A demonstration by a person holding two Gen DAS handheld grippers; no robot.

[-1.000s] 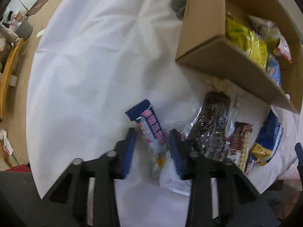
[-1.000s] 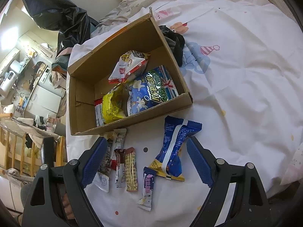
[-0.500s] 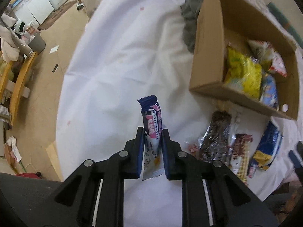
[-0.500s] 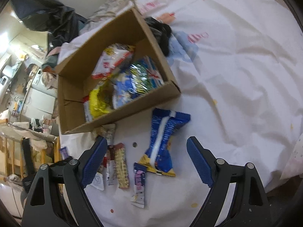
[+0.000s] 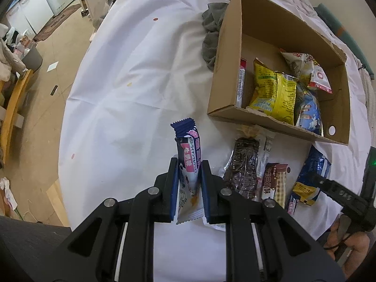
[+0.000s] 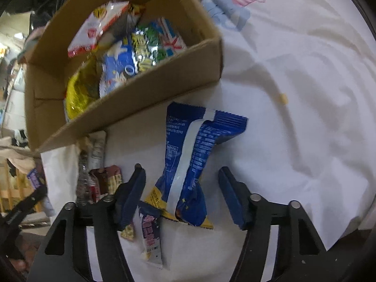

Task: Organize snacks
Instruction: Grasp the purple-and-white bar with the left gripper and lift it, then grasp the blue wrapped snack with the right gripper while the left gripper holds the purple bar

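Left gripper clamped on pink bar, held upright off the sheet, box at 2 o'clock. Right gripper jaws closing around blue pack, pads not touching; box at 11.

Pink-and-navy snack bar stands upright, crimped navy end up, off the white cloth. Blue packet lies seam-side up in front of the cardboard box, white strip down its middle, yellow at the near end. Dark chocolate bar in clear wrap and brown-and-tan bar lie side by side near the box's front wall. Inside the box: yellow bag, blue bag, red-and-white bag, piled loosely.
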